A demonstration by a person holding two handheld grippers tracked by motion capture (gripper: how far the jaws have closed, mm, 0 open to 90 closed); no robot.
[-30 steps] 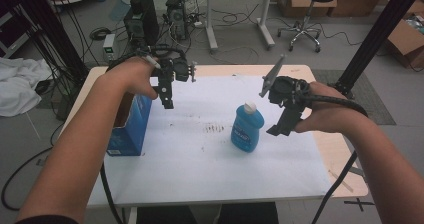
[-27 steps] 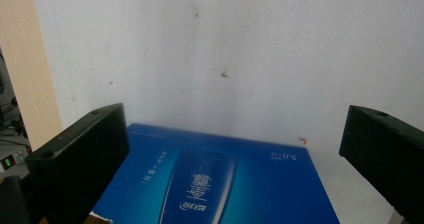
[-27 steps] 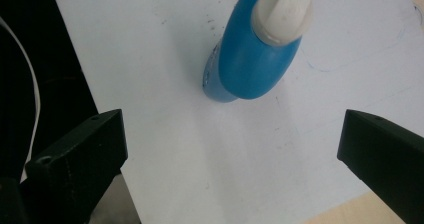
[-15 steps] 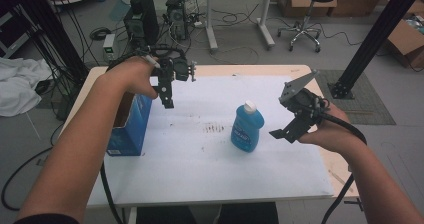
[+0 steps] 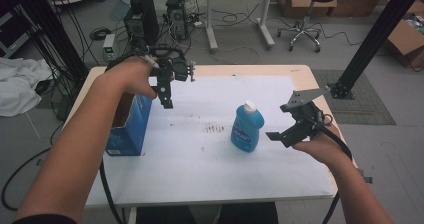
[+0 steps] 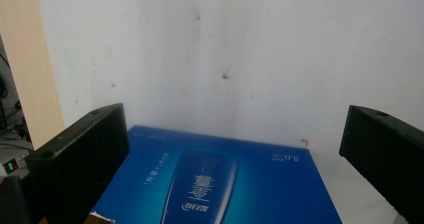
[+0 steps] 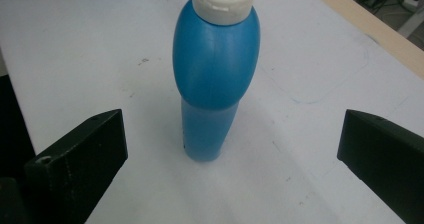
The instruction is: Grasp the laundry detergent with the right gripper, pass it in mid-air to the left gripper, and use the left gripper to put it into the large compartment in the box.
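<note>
A blue bottle (image 5: 247, 128) with a white cap stands upright in the middle of the white table cover (image 5: 210, 174). My right gripper (image 5: 286, 123) hovers just right of it, open, pointing at it with a gap between. In the right gripper view the blue bottle (image 7: 215, 69) stands centred beyond the wide-apart jaws of the right gripper (image 7: 232, 149). An open-topped blue box (image 5: 129, 126) stands at the table's left edge. My left gripper (image 5: 167, 98) hangs above the box's far right corner, pointing down, open. In the left gripper view the printed blue box (image 6: 215, 184) lies below the left gripper (image 6: 235, 139).
The wooden table rim (image 5: 305, 74) shows around the white cover. A black post (image 5: 370, 39) rises off the right far corner. Computer towers (image 5: 142, 16), cables and an office chair (image 5: 305, 14) stand on the floor behind. A white cloth (image 5: 17, 86) lies at left.
My right gripper has drawn back from beside the bottle, moving right and toward the table's front. The bottle stays standing. The left gripper has held still over the box.
</note>
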